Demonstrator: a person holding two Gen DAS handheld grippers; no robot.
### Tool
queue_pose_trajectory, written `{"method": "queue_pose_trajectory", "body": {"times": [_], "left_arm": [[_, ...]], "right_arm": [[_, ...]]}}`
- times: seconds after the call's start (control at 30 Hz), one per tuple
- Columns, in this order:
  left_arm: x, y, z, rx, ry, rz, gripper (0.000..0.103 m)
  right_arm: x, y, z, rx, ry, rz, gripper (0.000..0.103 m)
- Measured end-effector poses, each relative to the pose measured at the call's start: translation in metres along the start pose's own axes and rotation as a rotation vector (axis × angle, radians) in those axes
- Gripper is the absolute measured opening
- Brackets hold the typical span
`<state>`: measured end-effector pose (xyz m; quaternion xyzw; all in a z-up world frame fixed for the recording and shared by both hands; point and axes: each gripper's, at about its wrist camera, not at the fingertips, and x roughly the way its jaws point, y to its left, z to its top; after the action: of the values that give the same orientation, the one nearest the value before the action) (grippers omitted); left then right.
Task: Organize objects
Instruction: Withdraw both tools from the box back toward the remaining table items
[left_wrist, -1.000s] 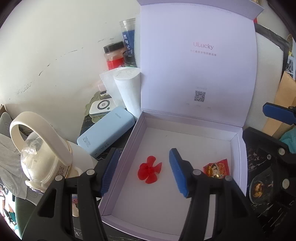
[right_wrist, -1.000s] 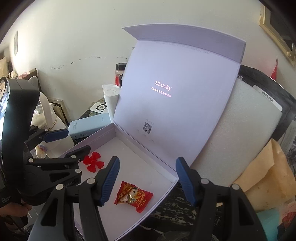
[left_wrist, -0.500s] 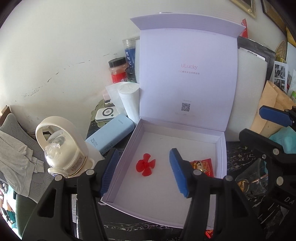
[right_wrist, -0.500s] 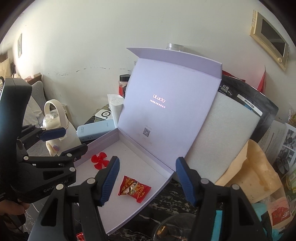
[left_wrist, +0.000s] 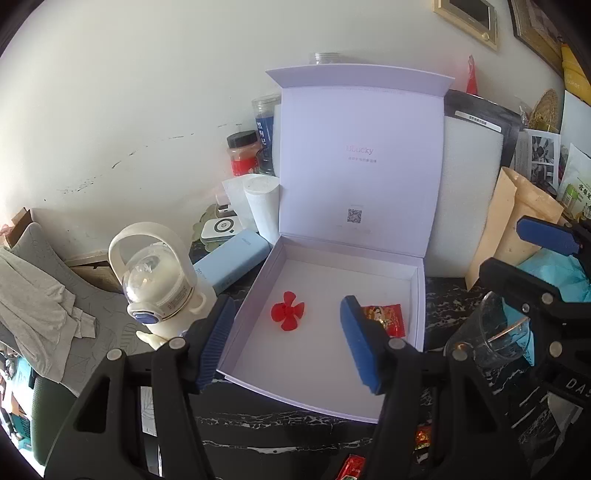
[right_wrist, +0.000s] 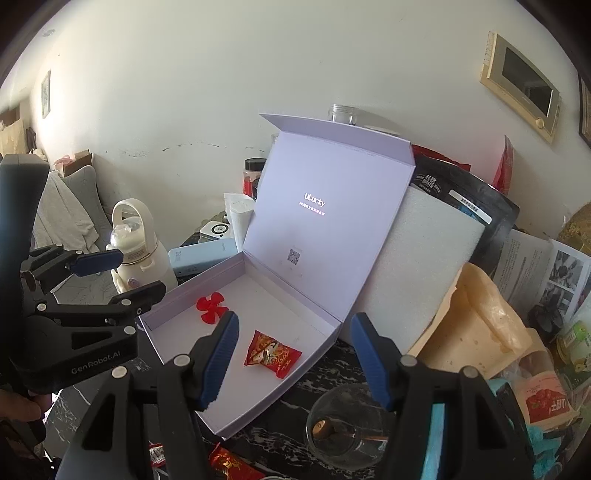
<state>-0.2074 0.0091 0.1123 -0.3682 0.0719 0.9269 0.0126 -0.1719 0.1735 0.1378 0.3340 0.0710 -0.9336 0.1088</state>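
Lilac card, smooth and matte, makes up the biggest thing before me: one square box (left_wrist: 419, 295) with its hinged lid propped upright against a slab of white foam (left_wrist: 469, 192). It sits on a black marble-veined tabletop (left_wrist: 295, 432). Beside its left wall lie one pale-blue rounded power bank (left_wrist: 232, 264) and one cream bottle (left_wrist: 159, 280) with a loop handle. One clear glass cup (right_wrist: 347, 428) stands near the box's right front corner. Inside the box are two small things, apart: one crinkly red foil packet (right_wrist: 271, 353) and one glossy red plastic propeller (left_wrist: 287, 310) with four blades. My left gripper (left_wrist: 288, 343) is opening, nothing between its ribbed blue pads; my right gripper (right_wrist: 295, 358) hangs parted and empty too.
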Motion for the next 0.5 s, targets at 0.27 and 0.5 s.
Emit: {"method": "queue_pose_trajectory", "body": {"times": [0.27, 0.5], "left_arm": [[-0.031, -0.008, -0.013, -0.003, -0.022, 0.010, 0.060], [-0.051, -0.016, -0.028, -0.003, -0.027, 0.013, 0.062]], "right_arm": [[-0.028, 0.000, -0.018, 0.001, -0.007, -0.003, 0.064], [-0.051, 0.000, -0.037, 0.005, -0.009, -0.004, 0.064]]}}
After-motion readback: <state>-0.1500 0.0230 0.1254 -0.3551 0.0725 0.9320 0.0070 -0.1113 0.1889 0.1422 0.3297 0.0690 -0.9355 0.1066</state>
